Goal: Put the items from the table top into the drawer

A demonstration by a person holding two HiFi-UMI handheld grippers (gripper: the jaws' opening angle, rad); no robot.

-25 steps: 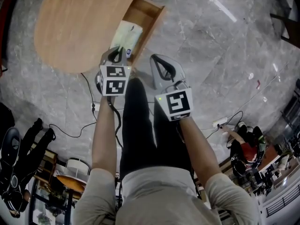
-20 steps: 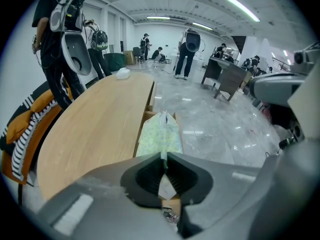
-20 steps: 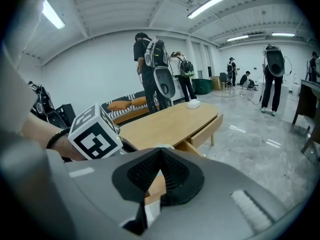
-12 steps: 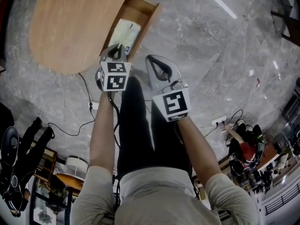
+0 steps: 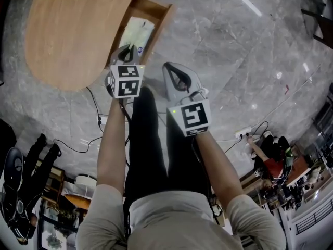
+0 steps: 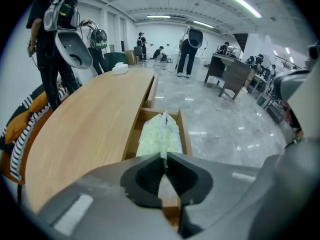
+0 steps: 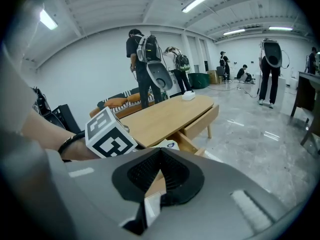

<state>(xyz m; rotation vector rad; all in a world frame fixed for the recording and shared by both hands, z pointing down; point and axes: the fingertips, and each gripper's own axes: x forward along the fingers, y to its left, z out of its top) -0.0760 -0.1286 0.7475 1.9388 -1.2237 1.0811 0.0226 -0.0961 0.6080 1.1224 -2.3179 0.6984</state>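
Observation:
A pale green packet (image 5: 136, 31) lies in the open wooden drawer (image 5: 158, 15) at the table's edge. My left gripper (image 5: 128, 51) hangs just over the packet's near end, jaws shut. In the left gripper view the packet (image 6: 160, 134) stretches away from the left gripper's (image 6: 164, 157) tips. A sliver of green shows in the slit between them; I cannot tell if it is pinched. My right gripper (image 5: 175, 73) is shut and empty, beside the drawer over the floor. From the right gripper (image 7: 160, 153) view I see the left marker cube (image 7: 110, 135) and the table (image 7: 167, 115).
The oval wooden table top (image 5: 73, 30) is bare near me; a small white thing (image 6: 120, 69) sits at its far end. Cables (image 5: 78, 145) and a power strip (image 5: 242, 135) lie on the marble floor. Several people (image 6: 55, 44) stand in the background.
Both grippers have sunk a little and shifted toward the drawer. The jaws of both stay shut. The packet lies in the drawer as before.

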